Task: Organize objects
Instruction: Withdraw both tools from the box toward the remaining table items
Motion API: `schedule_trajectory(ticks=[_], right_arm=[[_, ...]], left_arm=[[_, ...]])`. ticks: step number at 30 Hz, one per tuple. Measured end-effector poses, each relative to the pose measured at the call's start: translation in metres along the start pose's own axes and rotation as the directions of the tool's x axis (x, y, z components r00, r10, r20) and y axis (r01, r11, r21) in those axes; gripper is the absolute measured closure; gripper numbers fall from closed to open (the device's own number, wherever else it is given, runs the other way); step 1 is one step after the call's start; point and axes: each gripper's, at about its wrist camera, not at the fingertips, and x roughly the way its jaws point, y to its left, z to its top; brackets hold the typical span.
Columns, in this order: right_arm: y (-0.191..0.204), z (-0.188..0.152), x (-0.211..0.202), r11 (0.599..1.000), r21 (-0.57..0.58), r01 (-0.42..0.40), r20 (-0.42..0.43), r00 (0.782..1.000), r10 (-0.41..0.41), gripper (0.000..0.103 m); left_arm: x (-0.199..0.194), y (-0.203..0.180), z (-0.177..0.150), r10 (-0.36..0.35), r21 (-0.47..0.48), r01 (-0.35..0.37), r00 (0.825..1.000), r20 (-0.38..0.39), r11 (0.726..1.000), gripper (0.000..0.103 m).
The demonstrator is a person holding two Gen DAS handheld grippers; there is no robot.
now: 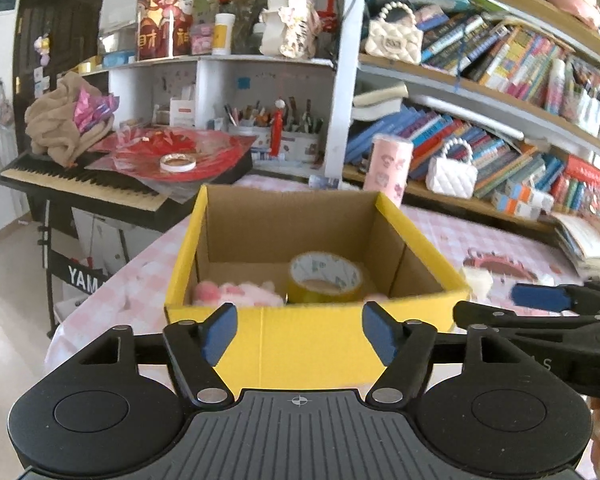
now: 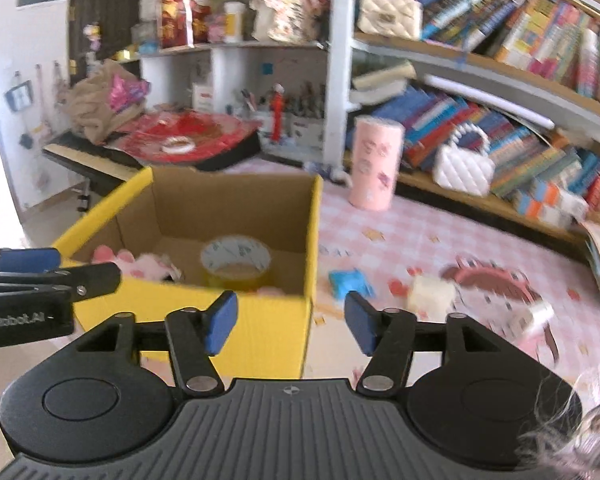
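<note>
On the near side of the yellow cardboard box [image 1: 312, 332], both tools sit low over the pink checked tabletop [image 2: 400, 236]. The left hand-held gripper [image 1: 300, 332] has its blue pads moderately wide apart, nothing between them, framing the box's near wall without touching it. The right hand-held gripper [image 2: 286, 326] is likewise parted and empty, its pads straddling the box's near right corner.

Inside the box lie a roll of yellow tape [image 1: 326, 278] towards the right and a pink plush toy [image 1: 240, 294] towards the left, both on the floor of the box.

Judgement: a deposit into the box looks complete, and the step in hand is the turn towards the next loose item.

Outstanding on the tabletop, right of the box: a small blue object [image 2: 350, 282] just beside the box wall, a pale cream block [image 2: 430, 294] further right, and a small white item [image 2: 534, 316] beyond that; motion blur prevents firm identification of these three. A pink cylindrical tumbler [image 2: 374, 162] stands upright further back, near the bookshelf [image 2: 500, 92].

Next move, as assessed: the right hand-held gripper is nearest the blue object and should swing right, clear the box corner, drop with jaws at their present spread, and close only once the pads bracket it. The left should stand clear to avoid the two tools meeting.
</note>
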Motion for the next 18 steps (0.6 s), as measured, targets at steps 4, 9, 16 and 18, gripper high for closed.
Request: schedule_trajectory(ticks=[4,9,16,18], right_arm=[[0.005,-0.019,-0.01,0.997,0.014,0.075,-0.045,0.996,-0.074,0.034],[0.011,-0.037,-0.022,0.992,0.019,0.123,-0.08,0.989,-0.121,0.029],[0.016,-0.057,-0.044,0.987,0.034,0.156,-0.099,0.983,-0.152,0.024],[0.015,-0.063,-0.051,0.984,0.05,0.171,-0.105,0.981,-0.165,0.024]], left_arm=[[-0.007,0.0,-0.016,-0.019,0.001,0.019,0.999,-0.046,1.0,0.027],[-0.019,-0.003,-0.031,-0.039,0.028,0.041,0.997,-0.07,0.999,0.021],[-0.03,-0.007,-0.045,-0.074,0.039,0.079,0.991,-0.107,0.996,0.018],[-0.032,-0.009,-0.049,-0.087,0.05,0.094,0.989,-0.119,0.994,0.018]])
